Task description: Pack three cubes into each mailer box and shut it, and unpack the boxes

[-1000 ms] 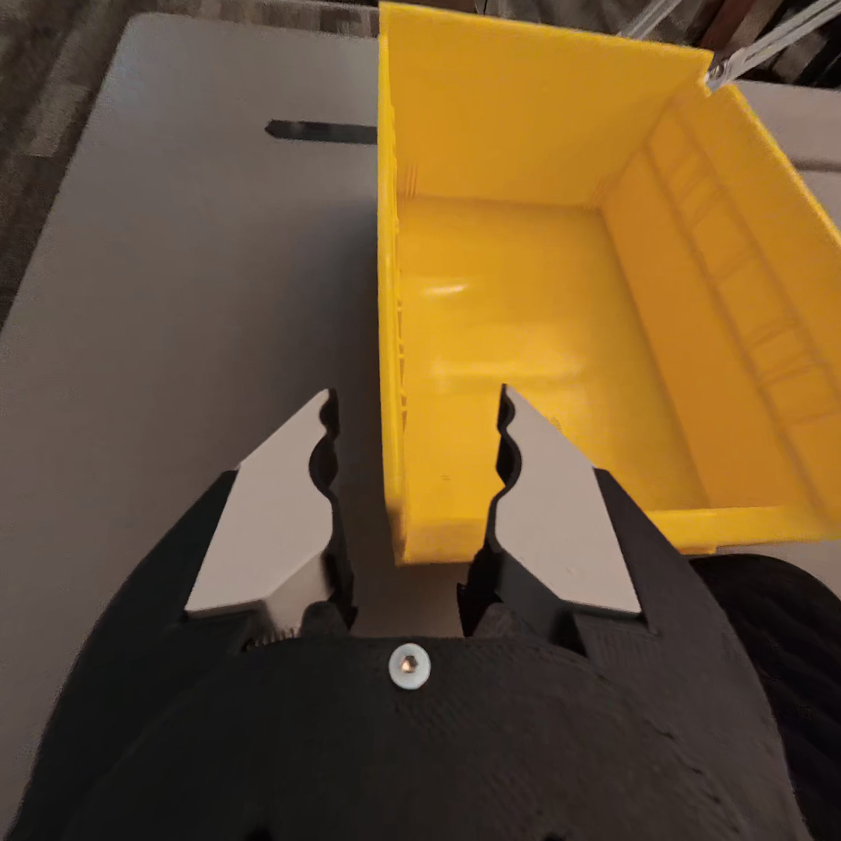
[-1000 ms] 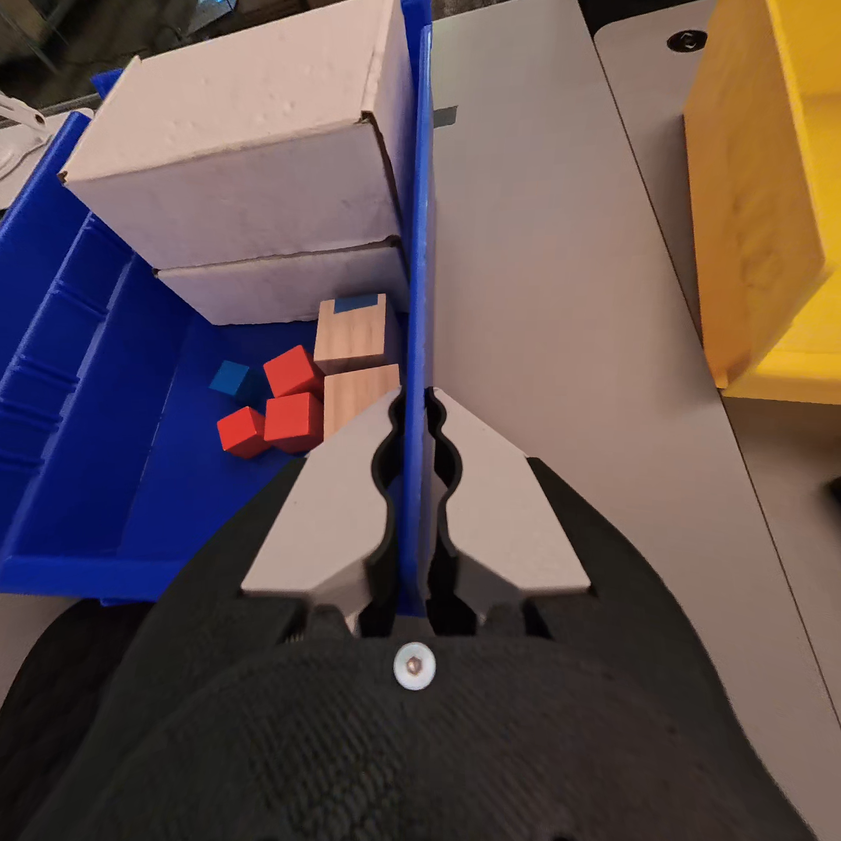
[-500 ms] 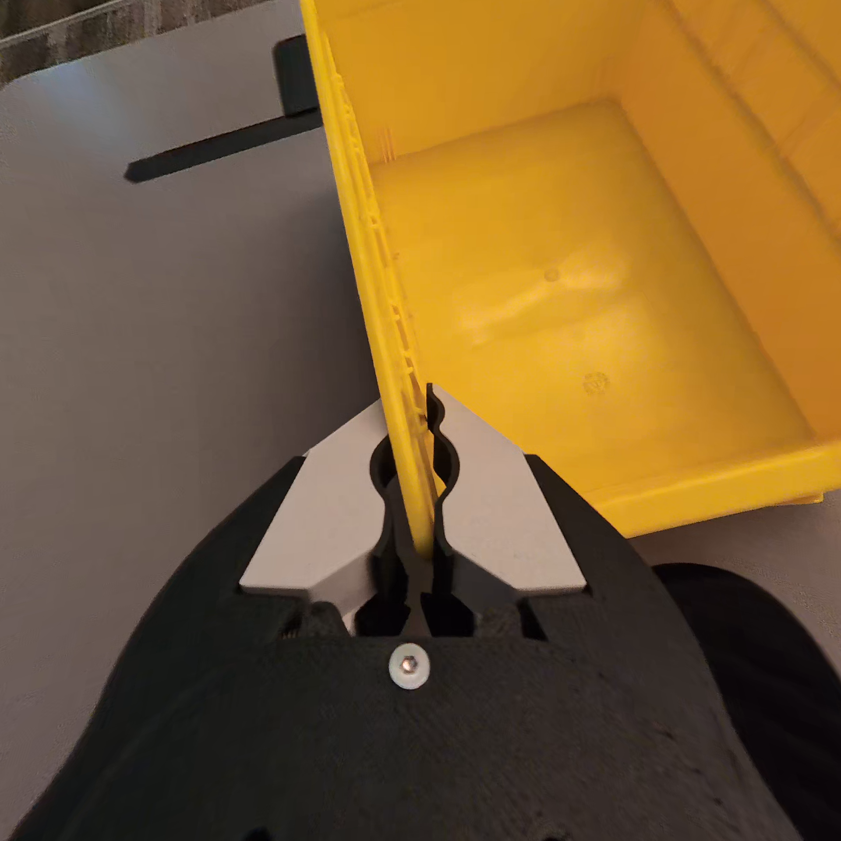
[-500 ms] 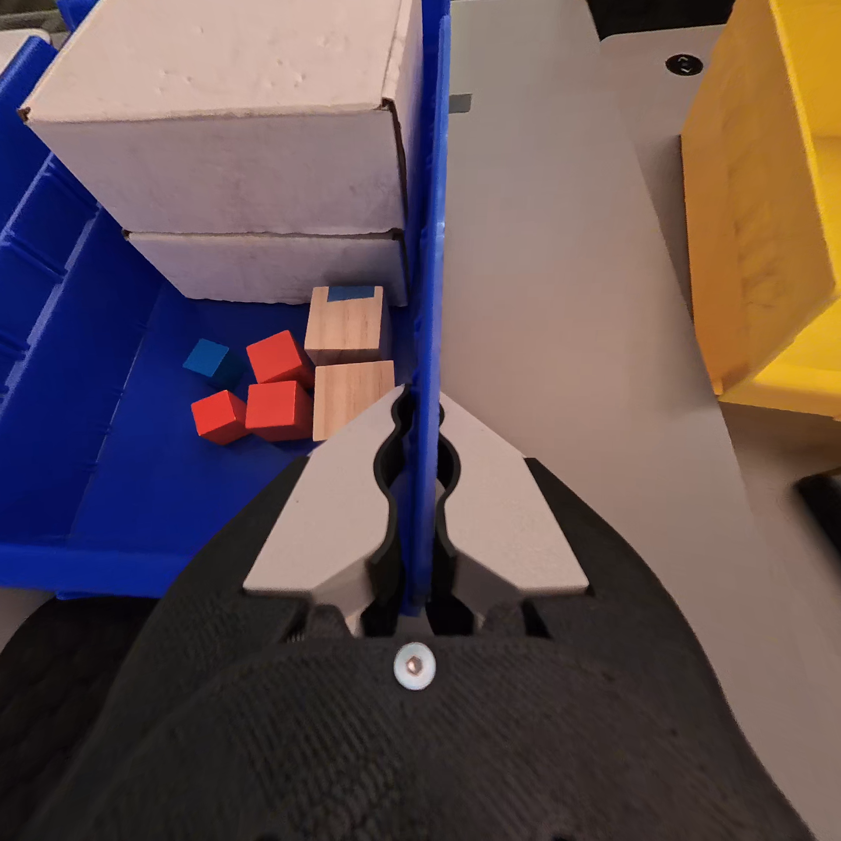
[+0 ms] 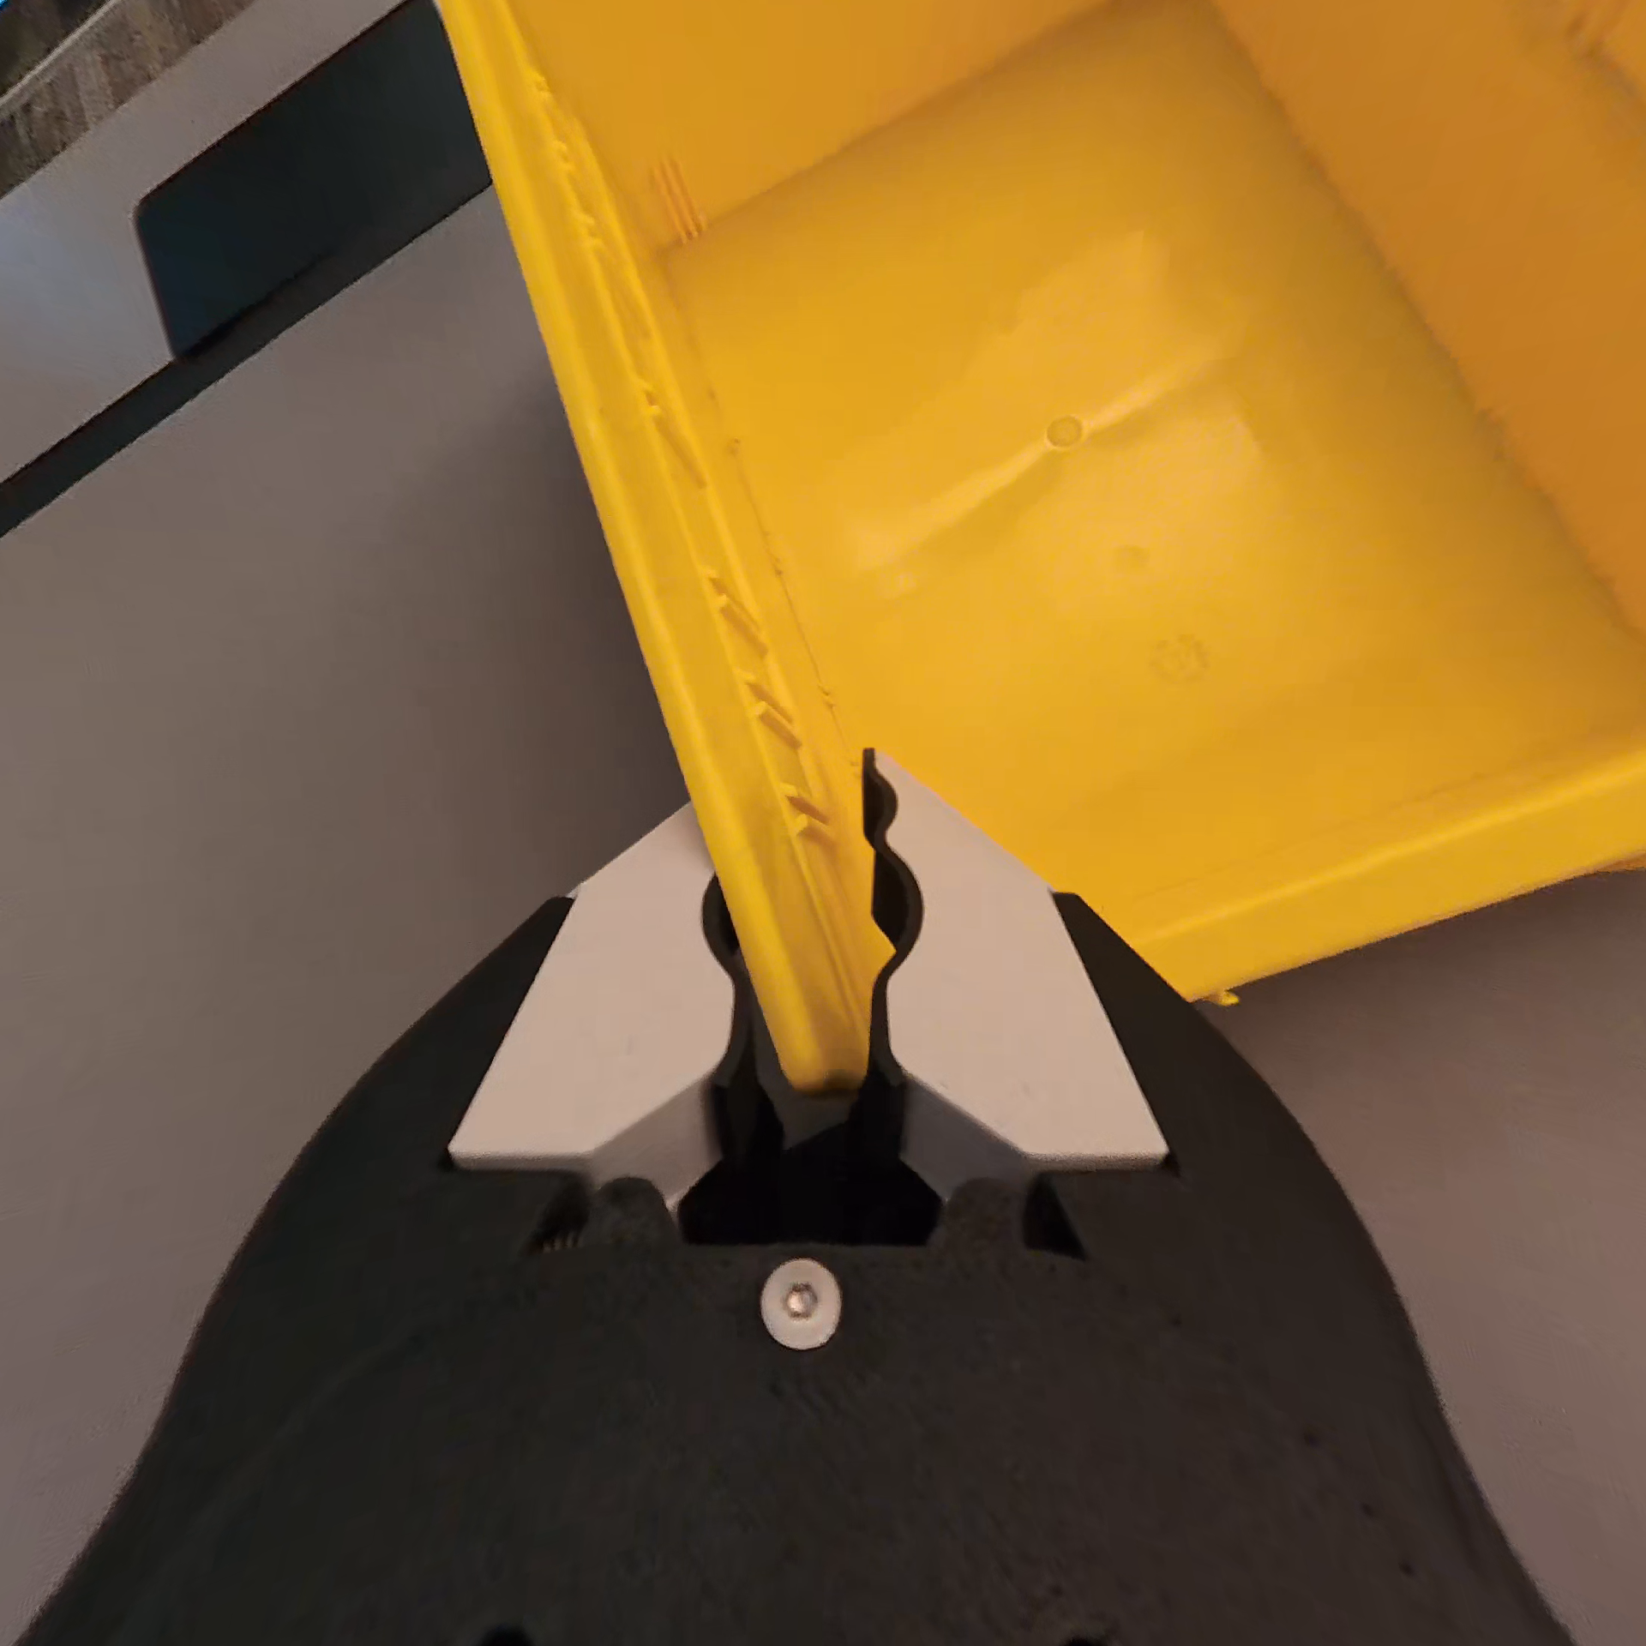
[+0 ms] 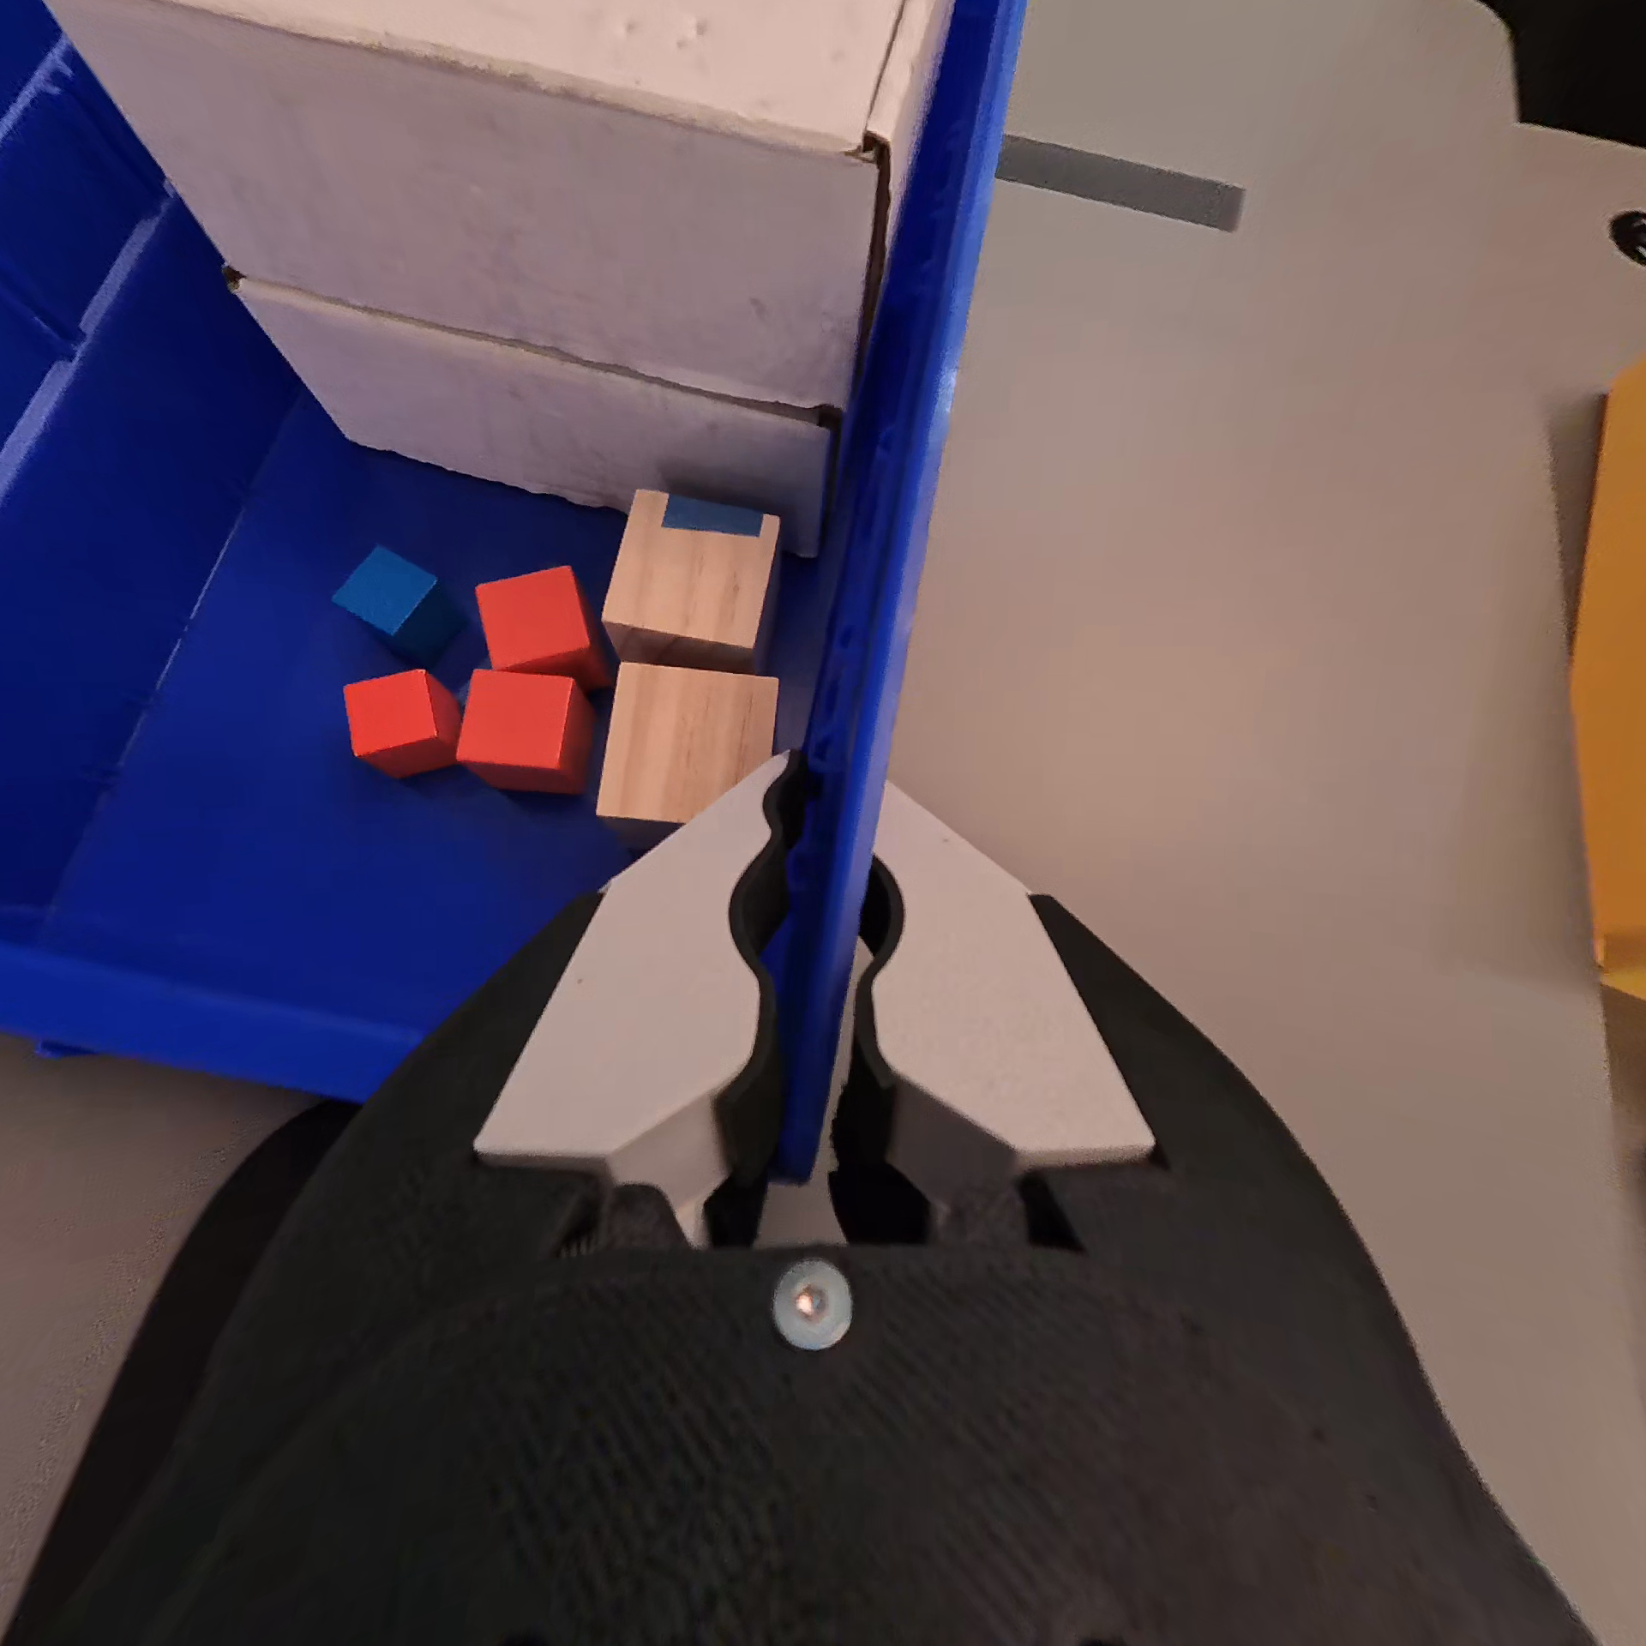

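My left gripper (image 5: pixel 806 802) is shut on the left wall of an empty yellow bin (image 5: pixel 1113 463), which sits turned at an angle on the grey table. My right gripper (image 6: pixel 833 784) is shut on the right wall of a blue bin (image 6: pixel 223 846). Inside the blue bin two closed white mailer boxes (image 6: pixel 534 196) are stacked at the back. In front of them lie three red cubes (image 6: pixel 525 721), a blue cube (image 6: pixel 392 592) and two larger wooden cubes (image 6: pixel 686 739); one wooden cube bears a blue patch.
The grey table (image 6: pixel 1202 579) runs between the two bins. An edge of the yellow bin (image 6: pixel 1617 712) shows at the right of the right wrist view. A black slot (image 5: pixel 294 232) lies in the table left of the yellow bin. The gap from one gripper's tips to the other's is roughly 50 cm. The left tips stand about 35 cm off the black slot (image 5: pixel 294 232).
My left gripper closed on the yellow bin's left wall, and the bin has swung and come closer. My right gripper kept its hold on the blue bin, which has shifted and turned slightly.
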`<act>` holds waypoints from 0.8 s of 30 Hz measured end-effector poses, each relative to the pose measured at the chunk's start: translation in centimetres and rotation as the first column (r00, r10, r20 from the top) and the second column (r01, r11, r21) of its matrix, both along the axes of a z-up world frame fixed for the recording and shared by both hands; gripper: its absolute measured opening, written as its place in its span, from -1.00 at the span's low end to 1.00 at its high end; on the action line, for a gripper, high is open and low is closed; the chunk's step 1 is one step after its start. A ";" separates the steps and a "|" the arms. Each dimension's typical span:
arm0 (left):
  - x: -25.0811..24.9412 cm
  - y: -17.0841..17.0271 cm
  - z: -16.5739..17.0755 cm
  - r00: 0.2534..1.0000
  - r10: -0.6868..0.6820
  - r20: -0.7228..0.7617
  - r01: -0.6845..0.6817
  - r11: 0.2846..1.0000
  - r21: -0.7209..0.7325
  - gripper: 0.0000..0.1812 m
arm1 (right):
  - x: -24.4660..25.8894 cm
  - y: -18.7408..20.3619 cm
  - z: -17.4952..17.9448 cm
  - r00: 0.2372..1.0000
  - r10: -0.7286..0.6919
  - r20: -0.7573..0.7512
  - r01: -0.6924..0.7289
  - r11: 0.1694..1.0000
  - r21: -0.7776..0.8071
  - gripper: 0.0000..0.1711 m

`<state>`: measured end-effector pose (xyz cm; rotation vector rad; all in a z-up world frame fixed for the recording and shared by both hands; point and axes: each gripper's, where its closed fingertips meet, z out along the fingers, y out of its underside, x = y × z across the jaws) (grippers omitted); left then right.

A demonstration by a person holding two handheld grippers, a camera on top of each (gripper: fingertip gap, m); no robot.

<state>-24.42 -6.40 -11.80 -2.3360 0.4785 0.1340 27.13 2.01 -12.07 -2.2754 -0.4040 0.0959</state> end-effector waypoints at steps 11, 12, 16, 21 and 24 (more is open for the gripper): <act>3.1 -0.4 -0.4 0.999 -0.049 -0.023 0.048 0.998 -0.042 -0.73 | -4.1 -0.6 -0.3 0.994 0.032 0.100 -0.027 0.998 -0.050 -0.89; 3.2 -0.5 -0.5 0.998 -0.053 -0.021 0.052 0.998 -0.046 -0.72 | -4.2 -0.7 -0.3 0.995 0.029 0.097 -0.023 0.998 -0.057 -0.88; 3.4 -0.8 -0.8 0.998 -0.061 -0.006 0.061 0.997 -0.048 -0.71 | -4.6 -1.0 -0.2 0.996 0.031 0.080 -0.027 0.998 -0.052 -0.84; 3.4 -1.2 -0.9 0.998 -0.068 0.005 0.068 0.996 -0.051 -0.74 | -2.3 -1.4 3.6 0.979 -0.156 0.131 0.141 0.983 0.117 -0.55; 3.4 -1.5 -1.1 0.998 -0.064 0.006 0.064 0.997 -0.050 -0.75 | -8.0 -3.8 11.6 0.997 -0.064 -0.050 0.079 0.904 0.420 -0.71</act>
